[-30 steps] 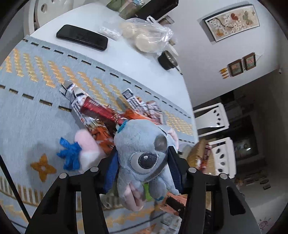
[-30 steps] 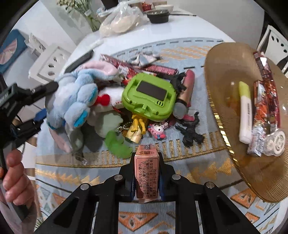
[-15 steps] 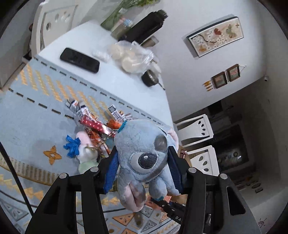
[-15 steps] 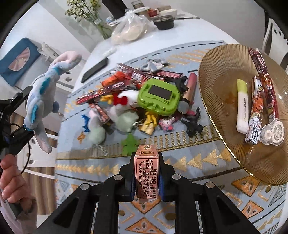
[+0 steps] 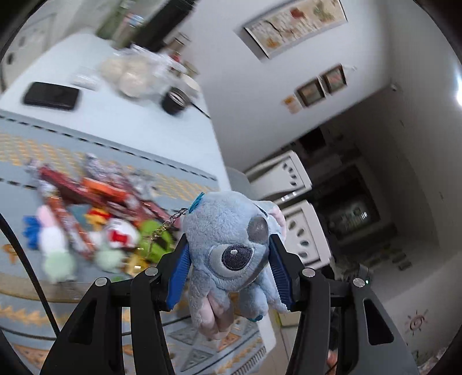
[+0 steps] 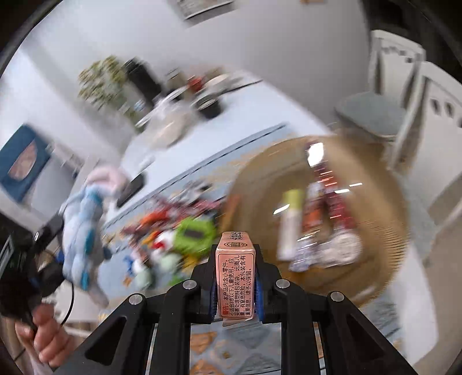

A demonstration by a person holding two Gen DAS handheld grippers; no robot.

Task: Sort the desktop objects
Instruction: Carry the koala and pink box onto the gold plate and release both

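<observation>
**Both grippers loaded above a cluttered worktop**

Above the patterned cloth [image 5: 121,161], the left gripper [image 5: 228,256] is clamped on a blue plush toy [image 5: 228,245], its blue pads pressed against both sides of the toy's head. A small chain [image 5: 176,216] hangs from the top of the toy. The same toy shows at the left of the right wrist view, held up off the surface, with the person's hand [image 6: 46,337] below it.

The right gripper [image 6: 235,285] is closed on a small pink box [image 6: 235,277] printed with red text, which stands upright between the pads.

Below them, the white worktop [image 5: 115,112] carries a grey-blue cloth with orange zigzag bands. A blurred heap of snack wrappers and small toys [image 5: 95,219] lies on the cloth, with a green case [image 6: 196,233] at its near edge. Just beside the heap sits a round golden tray [image 6: 375,274] holding a yellow-capped highlighter [image 6: 290,225] and red wrappers [image 6: 329,199]. On the bare worktop beyond the cloth lie a black phone [image 5: 52,95], a clear bag [image 5: 135,75] and a dark bowl [image 5: 176,99].

Framed pictures [image 5: 294,23] hang on the white wall, and white chairs [image 6: 404,101] stand beside the worktop. Both views are motion-blurred.
</observation>
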